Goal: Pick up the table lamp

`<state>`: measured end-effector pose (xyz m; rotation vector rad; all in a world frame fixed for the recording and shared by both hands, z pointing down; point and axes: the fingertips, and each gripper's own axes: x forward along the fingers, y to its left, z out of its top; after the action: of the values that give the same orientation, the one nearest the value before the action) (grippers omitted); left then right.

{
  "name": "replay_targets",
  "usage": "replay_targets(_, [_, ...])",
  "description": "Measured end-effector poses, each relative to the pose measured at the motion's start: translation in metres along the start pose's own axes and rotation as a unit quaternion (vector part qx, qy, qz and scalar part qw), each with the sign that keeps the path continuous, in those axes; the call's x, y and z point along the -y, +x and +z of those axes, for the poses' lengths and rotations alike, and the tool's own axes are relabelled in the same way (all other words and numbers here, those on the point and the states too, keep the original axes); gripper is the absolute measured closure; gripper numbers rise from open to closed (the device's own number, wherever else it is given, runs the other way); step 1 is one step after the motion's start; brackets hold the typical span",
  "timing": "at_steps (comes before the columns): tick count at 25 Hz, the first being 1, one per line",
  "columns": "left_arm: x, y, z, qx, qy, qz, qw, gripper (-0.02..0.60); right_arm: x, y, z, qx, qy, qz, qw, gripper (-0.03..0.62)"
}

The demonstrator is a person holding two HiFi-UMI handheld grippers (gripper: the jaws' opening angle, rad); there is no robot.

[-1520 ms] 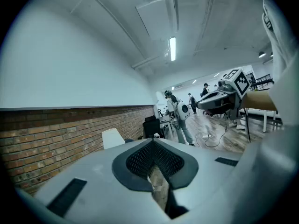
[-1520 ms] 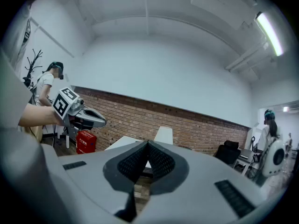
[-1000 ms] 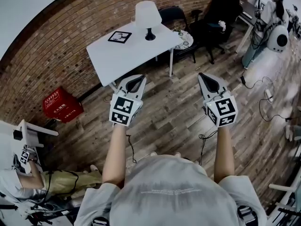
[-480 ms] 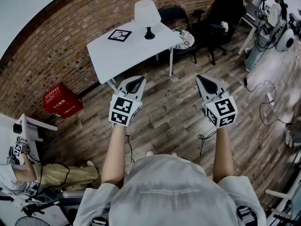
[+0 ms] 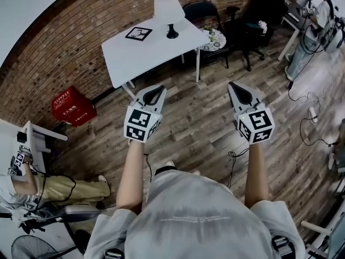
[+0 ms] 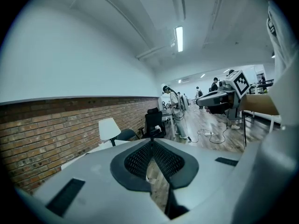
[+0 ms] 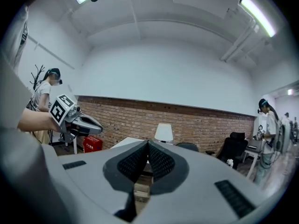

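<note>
The table lamp (image 5: 168, 11), with a white shade and a black base, stands upright at the far side of a white table (image 5: 145, 61). It also shows small in the left gripper view as the lamp (image 6: 109, 129) and in the right gripper view as the lamp (image 7: 164, 132). My left gripper (image 5: 154, 90) hangs over the wooden floor, well short of the table, shut and holding nothing. My right gripper (image 5: 239, 88) is level with it farther right, also shut and holding nothing. Both point toward the table.
A black-and-white marker card (image 5: 138, 33) lies on the table beside the lamp. Black chairs (image 5: 200, 11) and a small round table (image 5: 212, 36) stand behind it. A red crate (image 5: 74, 107) sits by the brick wall. Cables (image 5: 308, 124) lie on the floor at right, and people stand at the far right.
Both grippers stay shut and held out much as before. The table and lamp sit slightly higher in the head view. The person at the left edge has shifted.
</note>
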<state>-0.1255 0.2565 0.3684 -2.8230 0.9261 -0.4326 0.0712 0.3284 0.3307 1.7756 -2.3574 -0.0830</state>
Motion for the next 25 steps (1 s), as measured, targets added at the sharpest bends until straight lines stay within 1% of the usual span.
replay_targets(3, [0.005,0.001,0.001,-0.002,0.001,-0.003,1.0,0.566,0.0,-0.004,0.0,0.007,0.005,0.006,1.0,0.592])
replay_targets(8, [0.007,0.007,0.008,0.002,0.003,-0.002,1.0,0.566,0.006,-0.006,-0.002,0.004,0.0,0.008,1.0,0.592])
replay_targets(12, [0.004,0.012,0.013,0.016,-0.003,0.006,0.9999,0.563,0.013,-0.011,0.001,0.014,-0.005,0.006,1.0,0.592])
replay_targets(13, [0.002,0.013,0.015,0.021,-0.005,0.009,0.9997,0.549,0.015,-0.01,0.001,0.013,-0.009,0.004,1.0,0.592])
replay_targets(14, [0.001,0.014,0.016,0.025,-0.007,0.01,0.9996,0.49,0.016,-0.01,0.0,0.01,-0.014,0.002,1.0,0.592])
replay_targets(15, [0.0,0.016,0.017,0.027,-0.009,0.011,0.9995,0.445,0.017,-0.009,-0.001,0.007,-0.019,0.0,1.0,0.592])
replay_targets(19, [-0.008,0.023,0.015,0.034,-0.014,0.013,0.9992,0.423,0.021,-0.001,-0.003,0.007,-0.015,-0.005,1.0,0.592])
replay_targets(20, [-0.01,0.025,0.015,0.035,-0.015,0.01,0.9992,0.414,0.022,0.003,-0.003,0.007,-0.014,-0.004,1.0,0.592])
replay_targets(23, [-0.015,0.037,0.01,0.032,-0.014,-0.005,0.9994,0.359,0.027,0.018,-0.005,0.001,-0.014,-0.002,1.0,0.594])
replay_targets(25, [-0.021,0.047,0.009,0.033,-0.014,-0.012,0.9993,0.354,0.032,0.032,-0.004,0.002,-0.011,0.0,1.0,0.594])
